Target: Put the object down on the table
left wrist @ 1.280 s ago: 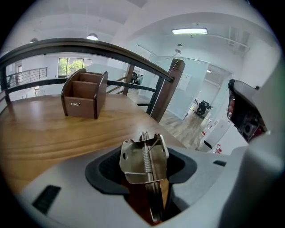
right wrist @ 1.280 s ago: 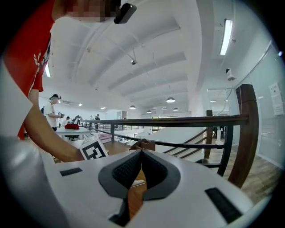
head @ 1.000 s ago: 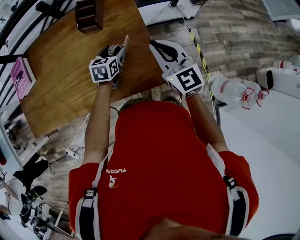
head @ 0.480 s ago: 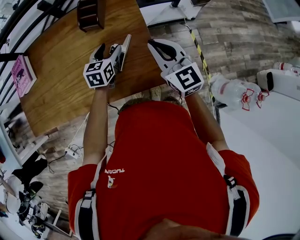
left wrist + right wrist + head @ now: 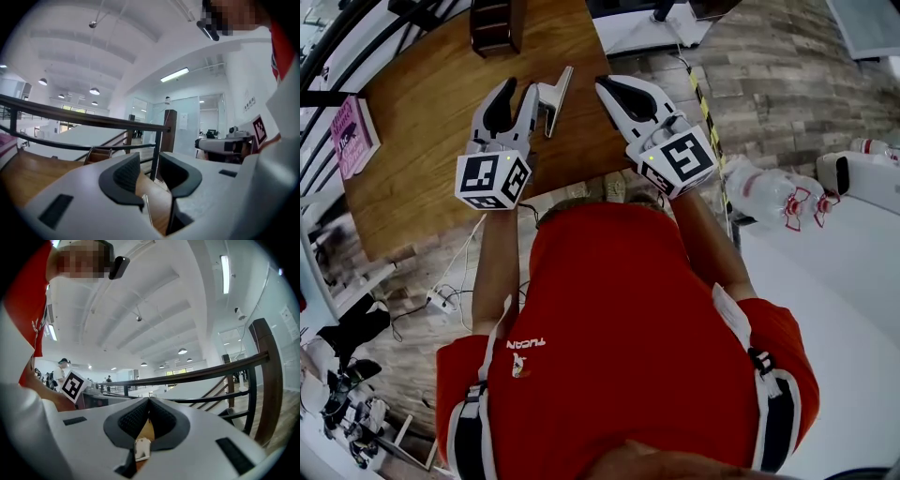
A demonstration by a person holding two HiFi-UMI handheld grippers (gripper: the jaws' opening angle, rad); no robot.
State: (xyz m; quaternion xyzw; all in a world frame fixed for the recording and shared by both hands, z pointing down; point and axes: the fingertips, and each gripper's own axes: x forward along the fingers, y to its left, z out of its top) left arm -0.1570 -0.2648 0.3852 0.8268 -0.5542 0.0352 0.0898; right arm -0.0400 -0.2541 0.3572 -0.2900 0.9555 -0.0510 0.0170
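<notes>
On the wooden surface (image 5: 422, 131), the pale grey object (image 5: 555, 94) lies just beside the left hand-held gripper (image 5: 520, 91), whose jaws are closing with nothing between them. Near the surface's edge, the right hand-held gripper (image 5: 614, 94) has its jaws pressed together, empty.

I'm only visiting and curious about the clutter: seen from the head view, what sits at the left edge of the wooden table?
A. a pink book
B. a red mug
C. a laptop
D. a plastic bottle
A: a pink book lies at the left edge of the wooden table, and none of the other listed items shows there.
</notes>
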